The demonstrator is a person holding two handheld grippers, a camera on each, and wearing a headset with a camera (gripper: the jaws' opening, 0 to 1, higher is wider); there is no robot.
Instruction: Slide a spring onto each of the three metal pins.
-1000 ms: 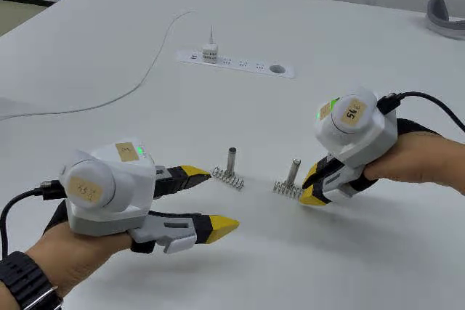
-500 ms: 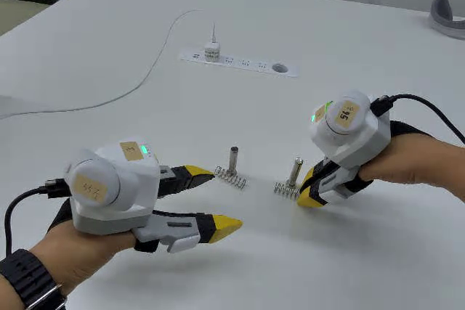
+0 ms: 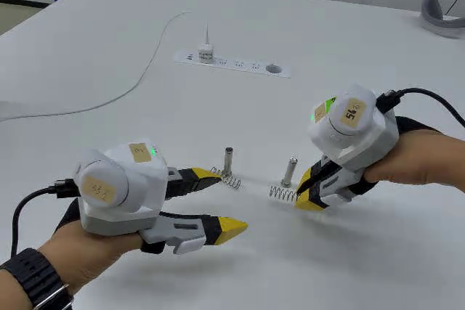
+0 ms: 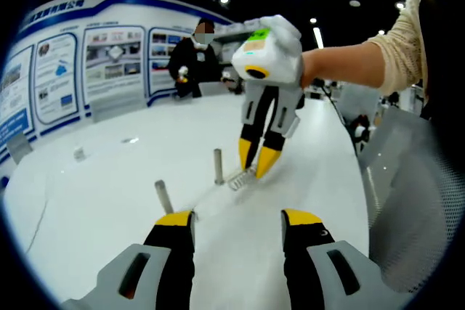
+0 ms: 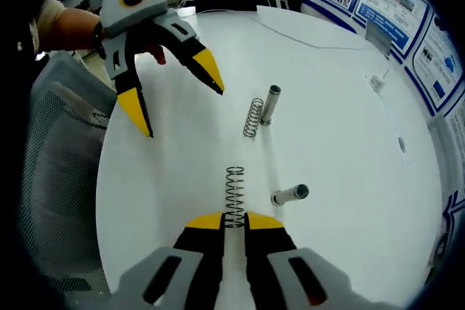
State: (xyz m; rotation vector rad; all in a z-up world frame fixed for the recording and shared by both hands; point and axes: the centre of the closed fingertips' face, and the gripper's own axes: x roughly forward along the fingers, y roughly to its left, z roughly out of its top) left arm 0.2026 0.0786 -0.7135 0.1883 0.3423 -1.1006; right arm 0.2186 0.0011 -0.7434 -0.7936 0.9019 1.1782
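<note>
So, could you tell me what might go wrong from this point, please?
The right claw pinches the spring only by its end coils, so it could bend or flick loose when lifted. The near pin stands unheld close beside it, and the left claw is open and apart, so a nudge might topple the pin.

Spring (image 5: 234,190) end hidden in right claw (image 5: 234,221)
</note>
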